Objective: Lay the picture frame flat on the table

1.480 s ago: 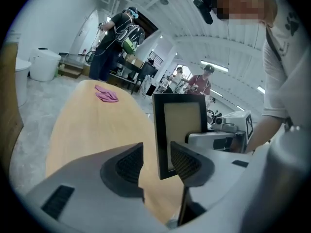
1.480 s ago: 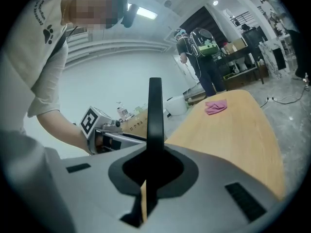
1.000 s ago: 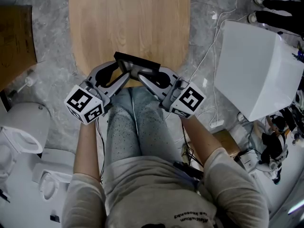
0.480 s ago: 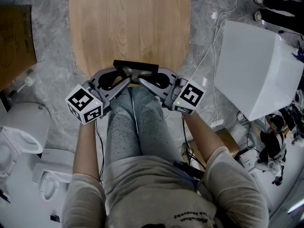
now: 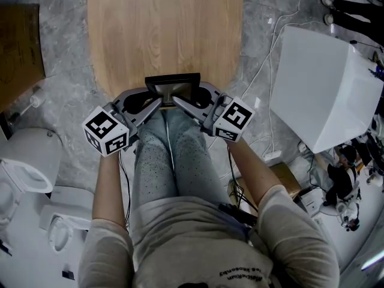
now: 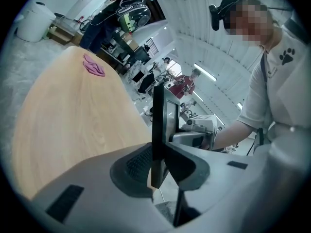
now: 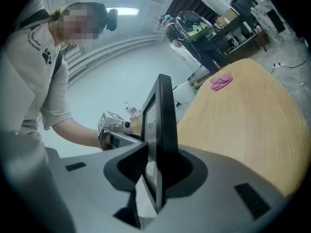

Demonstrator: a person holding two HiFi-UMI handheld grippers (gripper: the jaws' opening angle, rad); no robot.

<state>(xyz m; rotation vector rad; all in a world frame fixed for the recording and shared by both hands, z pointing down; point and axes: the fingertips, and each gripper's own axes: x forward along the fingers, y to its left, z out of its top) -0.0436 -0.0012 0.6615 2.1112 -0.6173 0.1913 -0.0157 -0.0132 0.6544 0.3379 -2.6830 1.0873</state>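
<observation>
I see a light wooden tabletop (image 5: 162, 29) with a rounded near end. Toward its far end lies one small pink thing (image 6: 93, 66); what it is, I cannot tell.

The person wore a pale beige short-sleeved top (image 5: 198, 245) with loose sleeves (image 5: 105, 248) and a line of dark lettering (image 5: 240, 273) across the chest. A black paw print (image 6: 287, 56) marked its front. The trousers (image 5: 174, 161) were grey-blue, finely speckled with dark dots. Black headgear (image 6: 221, 9) sat on the head.
</observation>
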